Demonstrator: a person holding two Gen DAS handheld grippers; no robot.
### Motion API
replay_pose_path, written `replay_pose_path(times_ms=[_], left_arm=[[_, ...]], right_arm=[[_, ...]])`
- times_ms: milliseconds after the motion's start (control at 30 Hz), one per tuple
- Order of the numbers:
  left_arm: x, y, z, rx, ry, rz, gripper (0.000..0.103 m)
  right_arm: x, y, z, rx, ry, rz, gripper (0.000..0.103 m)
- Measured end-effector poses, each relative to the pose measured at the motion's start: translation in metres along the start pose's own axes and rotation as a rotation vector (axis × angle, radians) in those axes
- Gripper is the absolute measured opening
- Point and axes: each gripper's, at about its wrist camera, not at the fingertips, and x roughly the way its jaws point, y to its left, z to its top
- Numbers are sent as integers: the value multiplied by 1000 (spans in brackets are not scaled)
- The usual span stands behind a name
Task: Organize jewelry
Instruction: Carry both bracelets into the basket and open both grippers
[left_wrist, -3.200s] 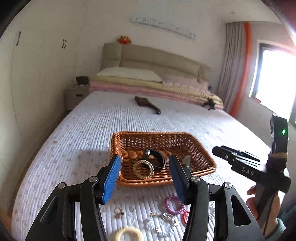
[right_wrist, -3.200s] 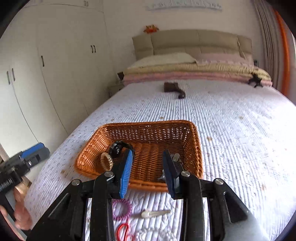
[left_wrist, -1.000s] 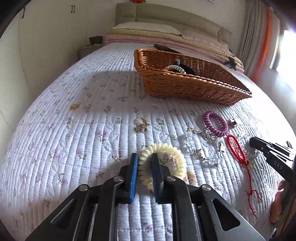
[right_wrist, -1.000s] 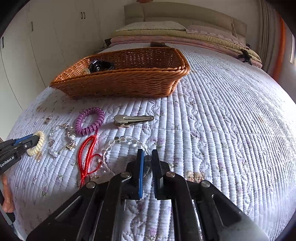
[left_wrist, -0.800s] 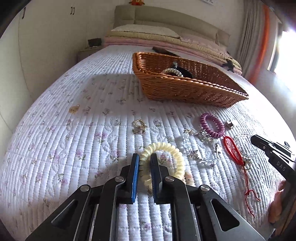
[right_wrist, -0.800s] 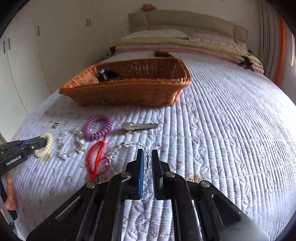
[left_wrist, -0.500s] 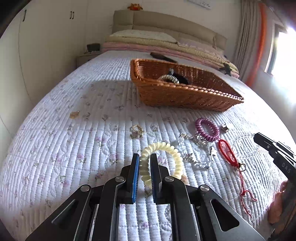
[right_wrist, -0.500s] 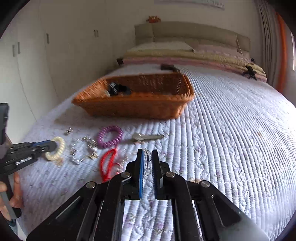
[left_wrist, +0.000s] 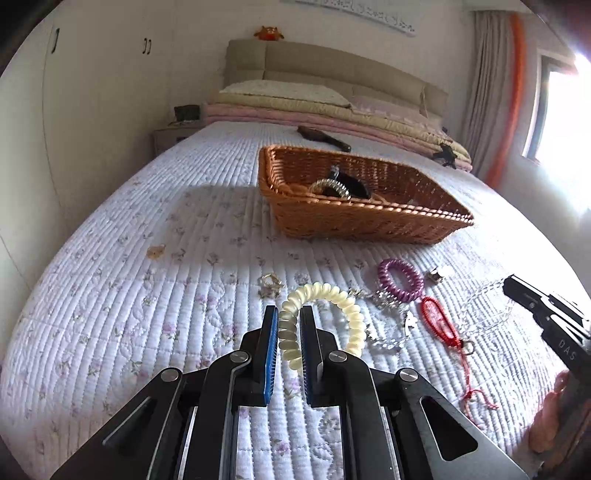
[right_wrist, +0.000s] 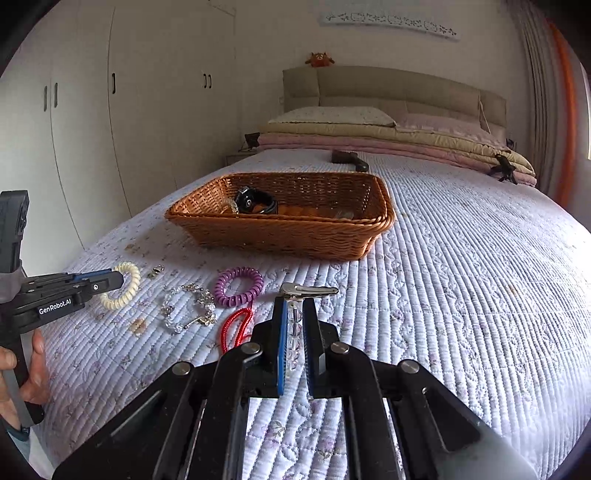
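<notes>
A: Fingers of the left gripper (left_wrist: 288, 334) are pinching the cream coil band (left_wrist: 321, 317) at lower centre of the left view, apparently just above the quilt.

B: Why grip its near arc?

A: Probably so the ring is hanging free for the carry. Moving right: purple coil (left_wrist: 400, 279), then red cord (left_wrist: 441, 323), both lying on the bed (left_wrist: 147, 295).

B: And the right gripper (right_wrist: 294, 325)?

A: It is clamping the clear bead bracelet (right_wrist: 294, 321), low centre of its view. The basket (right_wrist: 291, 232), upper centre, is likely waiting for both.
</notes>
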Motion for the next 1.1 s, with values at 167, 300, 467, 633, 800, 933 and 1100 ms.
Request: replay_pose_path(times_ms=[167, 300, 467, 633, 800, 933, 1100], left_arm=[[-8, -1, 5, -17, -17, -17, 11], [-16, -6, 11, -11, -39, -22, 11], [-27, -15, 25, 11, -66, -27, 11], [-28, -23, 51, 34, -87, -26, 11], [-14, -39, 96, 56, -112, -51, 11], [12, -50, 128, 39, -103, -90, 11], [60, -64, 148, 0, -52, -140, 11]], right_arm=[[-9, -1, 5, 8, -25, 7, 10], [-16, -2, 8, 16, -40, 14, 10], [-26, -2, 20, 18, -61, 17, 10], [-31, -3, 49, -2, -102, 0, 10], [-18, -9, 98, -19, -138, 10, 10], [12, -20, 132, -4, -126, 20, 10], [61, -36, 149, 29, -66, 32, 9]])
